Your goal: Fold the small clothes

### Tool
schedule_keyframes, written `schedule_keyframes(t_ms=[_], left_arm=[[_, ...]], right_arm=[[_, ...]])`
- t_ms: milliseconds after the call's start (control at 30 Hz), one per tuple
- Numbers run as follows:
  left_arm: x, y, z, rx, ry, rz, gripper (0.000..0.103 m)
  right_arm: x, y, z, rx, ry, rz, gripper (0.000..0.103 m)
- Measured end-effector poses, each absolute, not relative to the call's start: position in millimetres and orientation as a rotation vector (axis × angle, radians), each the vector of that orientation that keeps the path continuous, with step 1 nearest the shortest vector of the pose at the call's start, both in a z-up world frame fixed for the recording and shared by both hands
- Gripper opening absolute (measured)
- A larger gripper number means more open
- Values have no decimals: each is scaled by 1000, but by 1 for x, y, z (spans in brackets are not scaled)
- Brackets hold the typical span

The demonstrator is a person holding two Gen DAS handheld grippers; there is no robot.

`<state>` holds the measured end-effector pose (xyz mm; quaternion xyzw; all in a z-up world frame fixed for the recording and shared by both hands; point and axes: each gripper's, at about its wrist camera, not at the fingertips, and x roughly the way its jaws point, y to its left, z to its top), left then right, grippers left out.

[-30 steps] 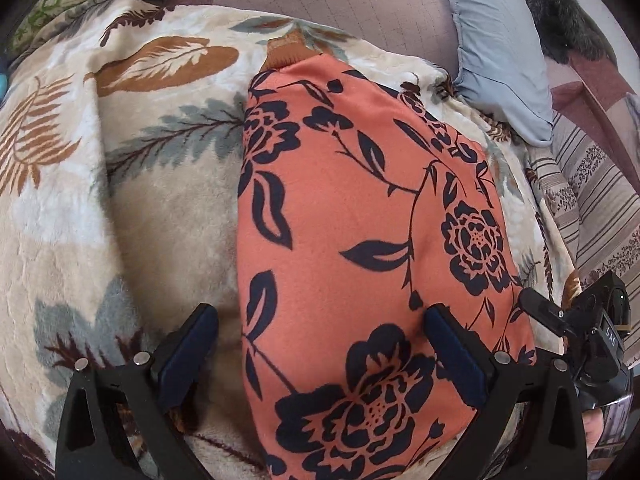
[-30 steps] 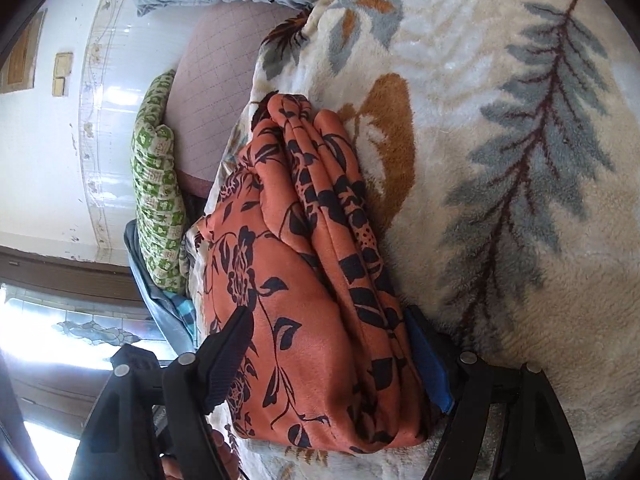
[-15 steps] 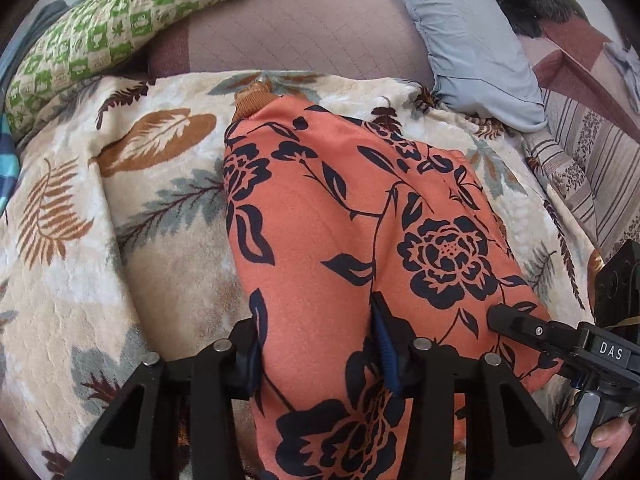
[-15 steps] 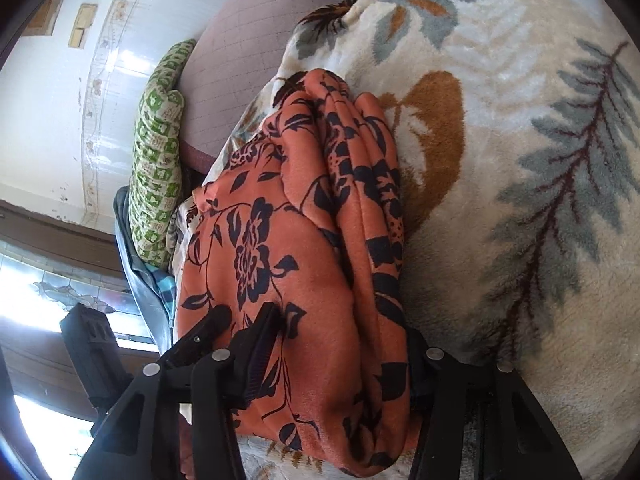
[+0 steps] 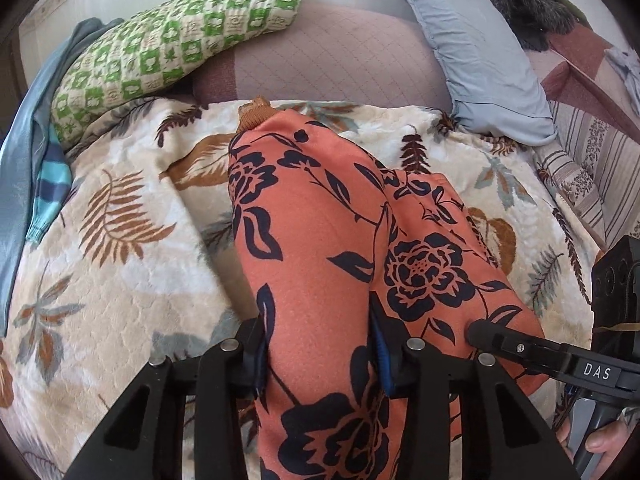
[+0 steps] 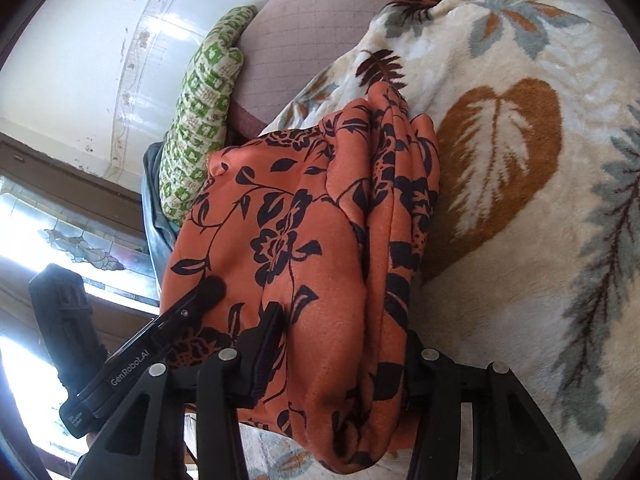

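Garment [image 5: 320,280] near end cut off, cuff [image 5: 254,114] half-hidden

item: orange garment [image 5: 320,248] w/ black floral print, tan cuff at far end
state: folded lengthwise, layers bunched
pose: near end lifted, pinched both sides
loc: on leaf-print blanket [image 5: 120,272]

The orange floral garment [image 5: 320,264] is matt, finely napped cloth, its cuff ribbed knit. Beneath it the leaf-print blanket [image 5: 120,280] looks plush and fleecy. The green checked pillow [image 5: 168,48] is woven cotton; the mauve cushion [image 5: 340,60] quilted. Gripper fingers [image 5: 404,360] are matt black plastic with bright metal pins
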<state>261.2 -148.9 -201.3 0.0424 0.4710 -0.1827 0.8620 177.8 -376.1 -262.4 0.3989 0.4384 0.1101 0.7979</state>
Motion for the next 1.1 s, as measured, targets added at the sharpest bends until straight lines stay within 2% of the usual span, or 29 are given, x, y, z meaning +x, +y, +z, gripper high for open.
schedule_keyframes(t_ms=[433,633,733,933,1100], left_arm=[[213,-95,-213,105,992,-256,45],[206,-105,-224,243,942,-187,57],[204,-105,-221,278,929,-165,64],[192,-99,-204,333,851,-114,64],[183,-86,-187,320,803,-93,64]], right_arm=[[156,-318,-262,753,1037,346,51],[153,-327,-289,836,1112,285,52],[149,-323,-280,738,1117,246,59],[125,-335,-234,576,948,122,60],[117,-316,-209,538,815,274,60]])
